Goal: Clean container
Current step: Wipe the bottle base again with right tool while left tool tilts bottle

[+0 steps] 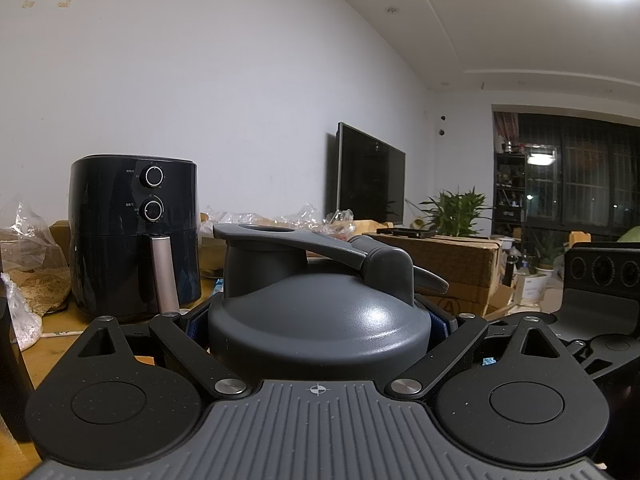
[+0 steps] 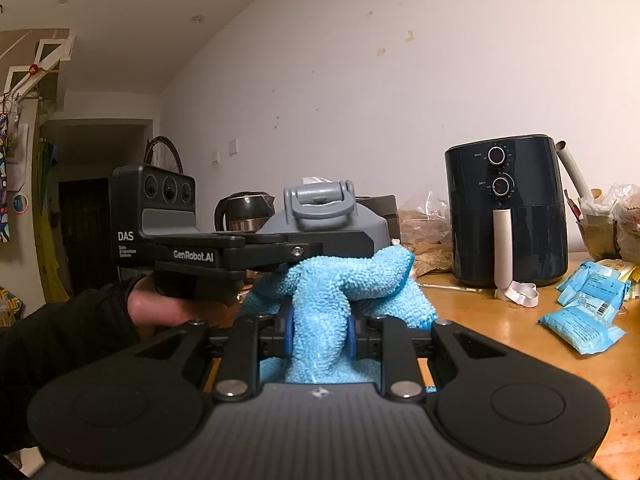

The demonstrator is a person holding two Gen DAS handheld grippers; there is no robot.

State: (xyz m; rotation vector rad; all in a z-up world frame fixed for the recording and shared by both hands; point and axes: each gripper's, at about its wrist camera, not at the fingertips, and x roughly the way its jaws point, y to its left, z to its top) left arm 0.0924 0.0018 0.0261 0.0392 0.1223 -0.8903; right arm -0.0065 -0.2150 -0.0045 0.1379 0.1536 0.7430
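Gripping the grey container (image 1: 320,320) just below its lid, the left tongs (image 1: 318,332) are standing closed against its sides, in front of the black air fryer (image 1: 134,236) on the table (image 2: 500,320). Right tongs (image 2: 319,334) are pinching a blue cloth (image 2: 340,292), nearly closed, cloth touching the container's side, air fryer beyond.

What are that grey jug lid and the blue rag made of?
The grey lid looks like moulded plastic, semi-matte with one soft highlight. The blue cloth, pinched in the right gripper, seems to be microfibre: a nubbly, looped pile.
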